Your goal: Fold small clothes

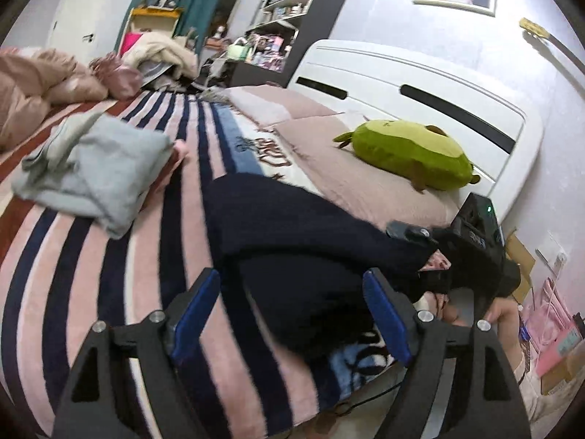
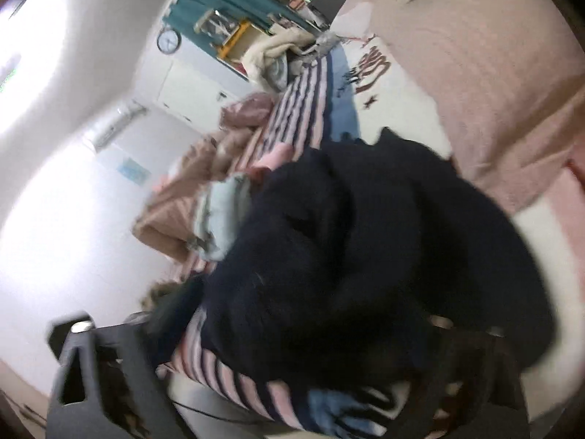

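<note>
A dark navy knitted garment (image 1: 292, 226) lies bunched on the striped bed blanket (image 1: 109, 256). My left gripper (image 1: 292, 311) is open, its blue pads (image 1: 195, 311) apart, just above the garment's near edge and holding nothing. The right gripper (image 1: 431, 256) shows in the left wrist view at the garment's right end, and the cloth drapes from it. In the blurred right wrist view the navy garment (image 2: 347, 248) fills the middle and hides the fingertips. A folded light grey garment (image 1: 91, 172) lies to the left on the blanket.
A green plush toy (image 1: 406, 153) lies on the pink bedsheet (image 1: 329, 161) by the white headboard (image 1: 420, 84). A pink duvet (image 1: 33, 84) and piled clothes sit at the far left. The bed edge and floor with boxes (image 1: 548, 336) are at the right.
</note>
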